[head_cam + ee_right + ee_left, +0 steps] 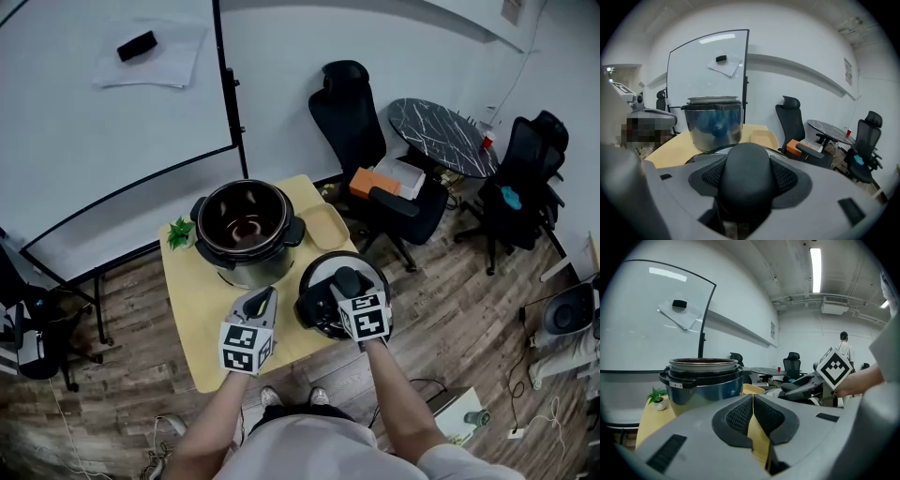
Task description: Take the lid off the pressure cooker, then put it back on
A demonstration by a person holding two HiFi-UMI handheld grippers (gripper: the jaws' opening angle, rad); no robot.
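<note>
Since the lid [322,274] is off the cooker [246,230] and held by the right gripper [345,281], I'd call the removal half done; refitting is what's left.

Head view: the cooker stands open, ahead and left of the right jaws, apart from the lid. The lid is at the bench's [202,309] near right corner, partly past the edge. Can't tell if it rests there or hangs clear. The left gripper [265,300] hovers just left of the lid, short of the cooker. A tray [324,225] lies ahead of the right jaws, beside the cooker. A plant [180,232] sits on the cooker's far left side. A chair [366,141] stands beyond the bench, off the path.

Left gripper view: jaws closed on each other with nothing between, only a sliver of bench behind. Cooker dead ahead, rim bare.

Right gripper view: jaws clamped on the lid's black handle [745,180]. Cooker ahead and slightly left, with open air between.

My read: the return path is up, forward-left, then down onto the rim. Watch the cooker's side handles and the left gripper, which sits near that line. The bench edge is under the lid, so there's little margin for setting it down here.
</note>
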